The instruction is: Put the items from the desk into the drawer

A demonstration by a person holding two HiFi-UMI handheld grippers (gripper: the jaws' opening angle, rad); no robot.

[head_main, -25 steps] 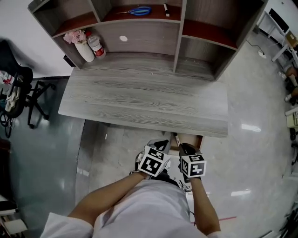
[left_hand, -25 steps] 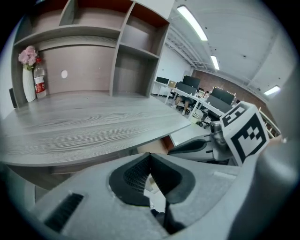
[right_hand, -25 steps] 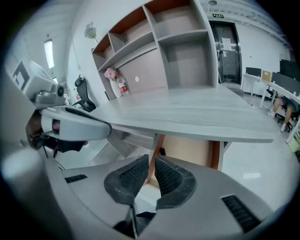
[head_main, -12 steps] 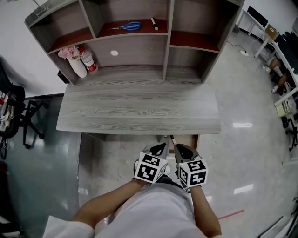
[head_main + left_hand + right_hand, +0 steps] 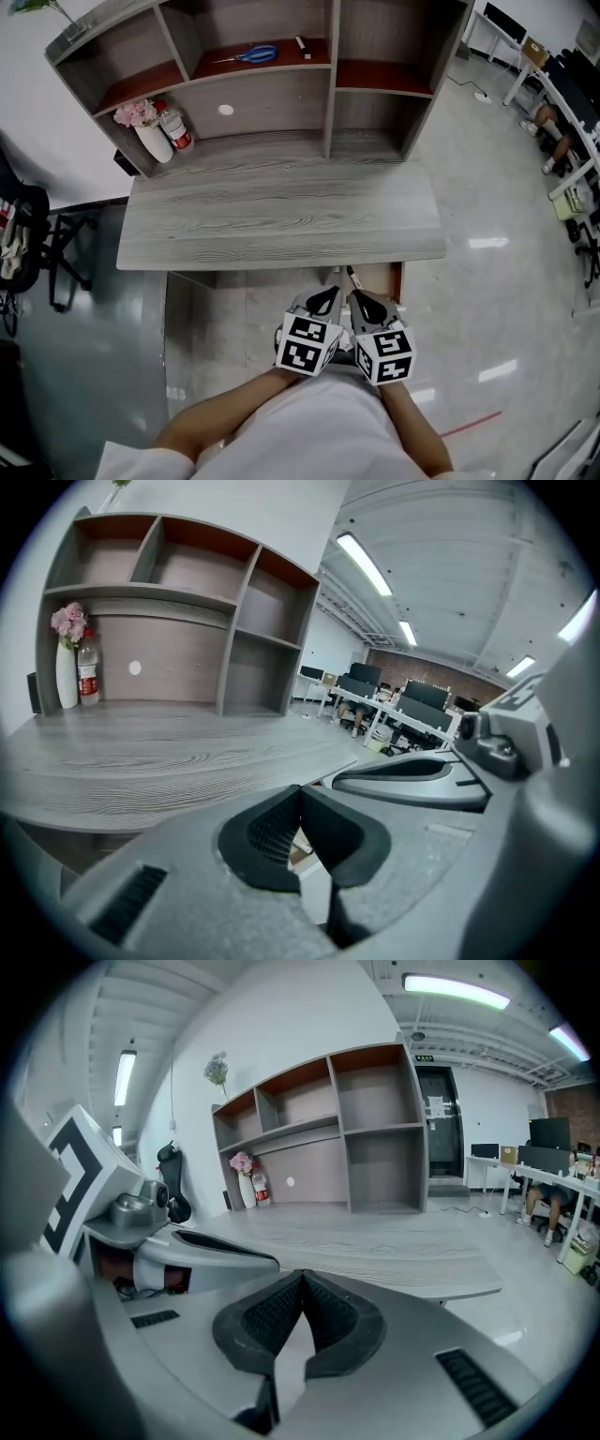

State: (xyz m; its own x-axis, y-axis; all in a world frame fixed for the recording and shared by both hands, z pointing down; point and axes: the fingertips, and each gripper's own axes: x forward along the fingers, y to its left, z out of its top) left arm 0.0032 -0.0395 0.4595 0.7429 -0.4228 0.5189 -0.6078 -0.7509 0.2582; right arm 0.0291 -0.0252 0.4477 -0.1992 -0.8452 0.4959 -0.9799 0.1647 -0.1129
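Observation:
The grey wooden desk (image 5: 281, 216) carries a hutch of shelves. Blue-handled scissors (image 5: 251, 54) and a small dark pen-like item (image 5: 302, 44) lie on an upper shelf. A white vase of pink flowers (image 5: 150, 141) and a red-labelled bottle (image 5: 175, 129) stand at the back left. A brown drawer unit (image 5: 380, 279) shows under the desk's front right edge. My left gripper (image 5: 325, 300) and right gripper (image 5: 359, 302) hang side by side in front of the desk, both shut and empty. The vase (image 5: 66, 672) shows far off past the left gripper (image 5: 300, 794). The right gripper (image 5: 302, 1281) points at the desk (image 5: 394, 1251).
A black office chair (image 5: 37, 234) stands left of the desk. Glossy floor lies in front and to the right, with other desks and seated people (image 5: 562, 131) at the far right. The hutch's lower compartments (image 5: 375, 112) hold nothing.
The head view has shifted a little. Both grippers have stayed low in front of the desk and drawn slightly closer together, still shut.

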